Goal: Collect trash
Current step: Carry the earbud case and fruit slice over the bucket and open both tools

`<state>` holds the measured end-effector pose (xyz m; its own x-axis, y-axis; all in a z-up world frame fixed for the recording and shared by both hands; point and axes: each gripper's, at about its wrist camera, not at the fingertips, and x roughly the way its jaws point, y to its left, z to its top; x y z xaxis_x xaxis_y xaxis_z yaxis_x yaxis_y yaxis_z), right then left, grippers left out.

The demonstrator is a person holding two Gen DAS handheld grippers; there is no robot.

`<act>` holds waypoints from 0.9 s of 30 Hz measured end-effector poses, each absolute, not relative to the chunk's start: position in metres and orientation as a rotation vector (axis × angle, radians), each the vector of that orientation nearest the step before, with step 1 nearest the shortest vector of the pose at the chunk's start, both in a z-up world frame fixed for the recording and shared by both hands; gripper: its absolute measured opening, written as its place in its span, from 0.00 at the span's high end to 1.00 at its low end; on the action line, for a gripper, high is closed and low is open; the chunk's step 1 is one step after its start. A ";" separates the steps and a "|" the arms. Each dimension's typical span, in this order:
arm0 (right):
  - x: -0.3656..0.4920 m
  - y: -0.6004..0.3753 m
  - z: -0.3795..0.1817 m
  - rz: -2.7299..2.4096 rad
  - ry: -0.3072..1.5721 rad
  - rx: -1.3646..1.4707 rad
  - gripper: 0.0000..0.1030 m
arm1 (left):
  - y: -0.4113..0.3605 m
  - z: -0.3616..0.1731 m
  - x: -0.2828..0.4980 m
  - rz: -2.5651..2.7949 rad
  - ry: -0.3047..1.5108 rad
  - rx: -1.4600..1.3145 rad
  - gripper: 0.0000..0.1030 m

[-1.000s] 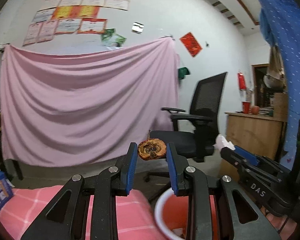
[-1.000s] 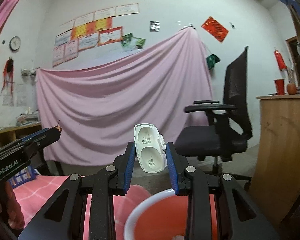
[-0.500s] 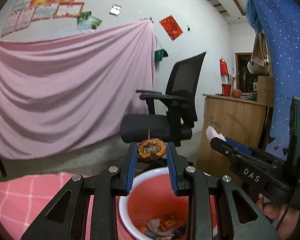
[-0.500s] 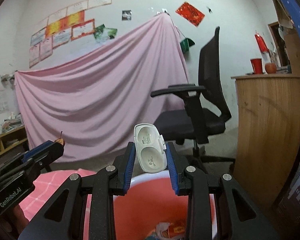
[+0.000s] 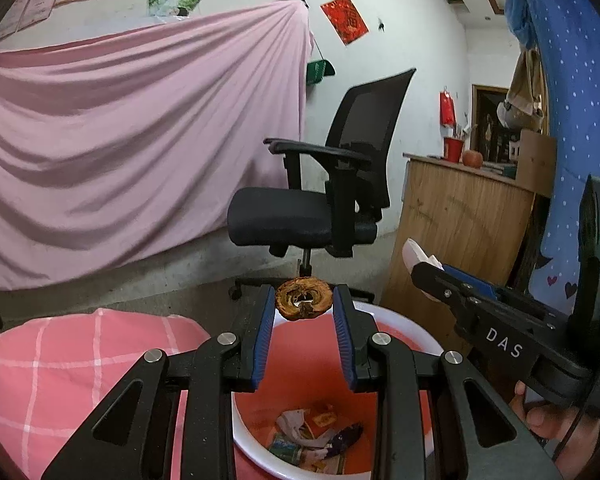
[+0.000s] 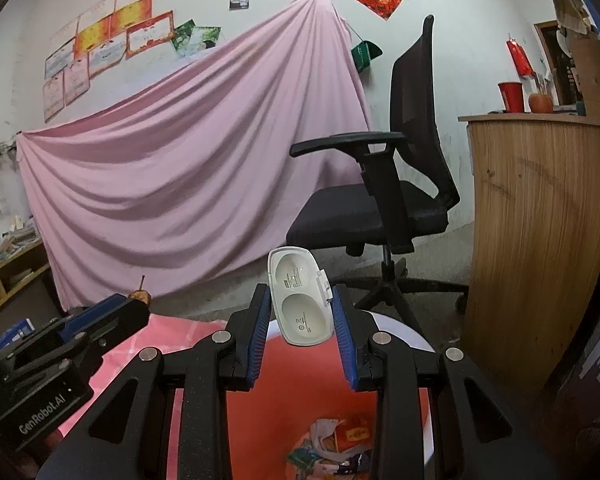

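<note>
Bin (image 5: 404,330) of red plastic with a white rim stands on the floor directly below both grippers; wrappers and paper scraps (image 5: 312,436) lie at its bottom. Left gripper (image 5: 304,308) is clenched on a shrivelled brown fruit core (image 5: 303,303), held between the tips of its blue pads above the bin's opening. In the right wrist view the same core (image 6: 140,295) shows at the left gripper's tip, stem pointing up. Right gripper (image 6: 300,308) grasps a white plastic case (image 6: 300,296), upright and slightly tilted, hinge side against the right pad, lower half between the pads, upper half standing clear above them. It too hangs over the bin (image 6: 396,330). In the left wrist view the right gripper (image 5: 418,262) enters from the right, with only a white edge of the case visible at its tip, and a hand (image 5: 548,424) on its handle. A pink checked cloth (image 5: 60,364) lies just beside the bin on the left. Behind stand a black office chair (image 5: 312,216), a wooden counter (image 5: 460,216) and a pink sheet (image 5: 140,128) hung on the wall.
</note>
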<state>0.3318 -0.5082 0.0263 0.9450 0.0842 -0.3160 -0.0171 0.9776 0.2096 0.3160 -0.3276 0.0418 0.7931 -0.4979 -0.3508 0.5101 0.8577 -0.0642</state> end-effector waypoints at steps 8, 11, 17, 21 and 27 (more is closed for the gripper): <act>0.342 -0.515 0.017 0.043 0.410 0.239 0.71 | -0.337 0.027 0.324 -0.551 0.443 0.056 0.76; 0.344 -0.519 0.014 0.039 0.433 0.255 0.71 | -0.338 0.022 0.328 -0.557 0.475 0.052 0.75; 0.348 -0.522 0.010 0.036 0.464 0.273 0.61 | -0.341 0.014 0.332 -0.557 0.517 0.071 0.74; 0.347 -0.522 0.011 0.032 0.461 0.271 0.61 | -0.338 0.013 0.332 -0.548 0.525 0.069 0.68; 0.345 -0.519 0.015 0.031 0.447 0.266 0.59 | -0.323 0.017 0.330 -0.524 0.521 0.052 0.67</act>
